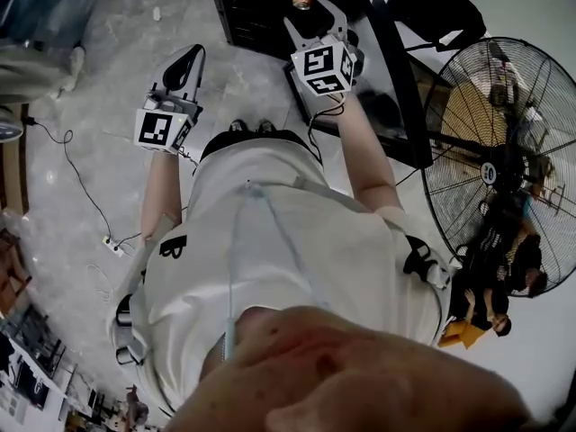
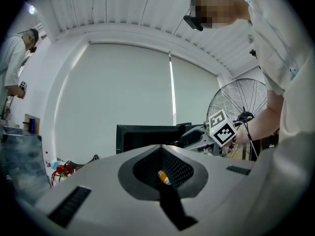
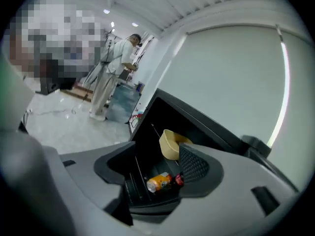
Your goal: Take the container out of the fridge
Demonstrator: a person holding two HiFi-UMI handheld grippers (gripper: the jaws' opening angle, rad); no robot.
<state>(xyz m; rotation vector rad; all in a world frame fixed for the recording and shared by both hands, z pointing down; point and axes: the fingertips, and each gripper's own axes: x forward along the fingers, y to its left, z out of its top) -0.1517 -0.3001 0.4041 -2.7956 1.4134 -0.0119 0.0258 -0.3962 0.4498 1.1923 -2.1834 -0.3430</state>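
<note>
The left gripper is hovering with its jaws pressed together, gripping nothing. The right gripper is gaping wide and empty, facing the open black fridge, where the beige round container is sitting near an orange drink can.

grey polished floor, a big standing fan, pale window blinds.

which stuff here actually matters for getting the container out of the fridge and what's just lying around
For the job:
- beige container, inside the open fridge
- right gripper, fingers apart, pointed into the fridge

Just lying about:
- orange can, lying in the fridge
- standing fan
- power strip on the floor
</note>
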